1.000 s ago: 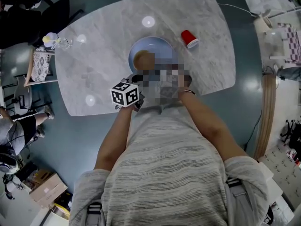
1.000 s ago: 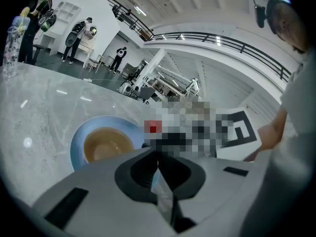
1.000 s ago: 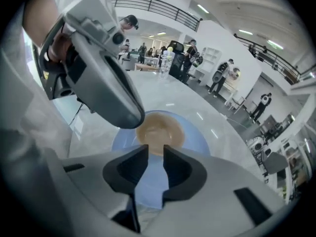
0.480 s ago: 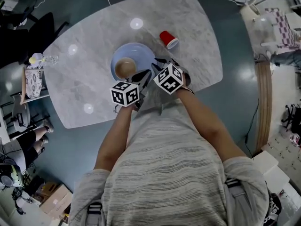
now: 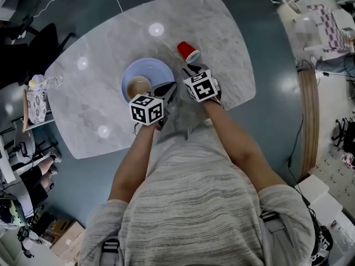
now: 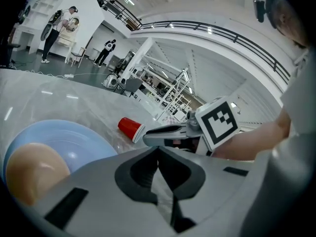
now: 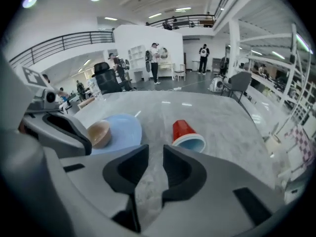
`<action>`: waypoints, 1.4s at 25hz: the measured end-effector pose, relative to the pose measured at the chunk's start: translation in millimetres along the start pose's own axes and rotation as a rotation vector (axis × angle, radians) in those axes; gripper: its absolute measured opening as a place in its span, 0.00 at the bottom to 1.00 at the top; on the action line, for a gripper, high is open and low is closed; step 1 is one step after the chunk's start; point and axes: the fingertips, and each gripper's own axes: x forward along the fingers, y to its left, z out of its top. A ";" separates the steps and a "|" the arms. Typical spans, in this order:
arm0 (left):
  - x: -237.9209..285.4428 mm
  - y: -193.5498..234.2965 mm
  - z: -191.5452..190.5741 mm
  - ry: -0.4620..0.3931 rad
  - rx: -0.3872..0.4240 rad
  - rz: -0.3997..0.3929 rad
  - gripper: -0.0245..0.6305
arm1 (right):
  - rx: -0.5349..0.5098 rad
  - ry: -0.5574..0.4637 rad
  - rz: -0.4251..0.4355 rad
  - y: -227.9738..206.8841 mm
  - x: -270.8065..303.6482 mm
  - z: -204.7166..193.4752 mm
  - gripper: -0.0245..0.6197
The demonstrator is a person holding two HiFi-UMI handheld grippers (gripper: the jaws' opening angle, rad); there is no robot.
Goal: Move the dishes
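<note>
Grey striped shirt (image 5: 194, 204), short sleeves, marker cubes (image 5: 147, 110)

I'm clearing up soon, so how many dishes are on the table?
3: a blue plate mid-table, a tan bowl on it, a red cup tipped over beside them. None looks hidden.

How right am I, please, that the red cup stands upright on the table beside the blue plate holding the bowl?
Not quite: the red cup lies on its side on the table beside the blue plate holding the bowl, as the right gripper view shows.
</note>
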 end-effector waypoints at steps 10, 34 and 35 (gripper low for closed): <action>15.0 1.0 2.5 0.028 0.003 0.001 0.07 | 0.445 -0.054 -0.021 -45.1 14.4 -2.5 0.22; -0.6 13.8 6.6 -0.009 -0.038 0.006 0.07 | 0.249 0.033 -0.070 -52.5 27.9 5.5 0.10; -1.0 14.2 7.2 -0.011 -0.038 0.005 0.07 | 0.157 0.056 -0.069 -49.2 26.6 6.7 0.10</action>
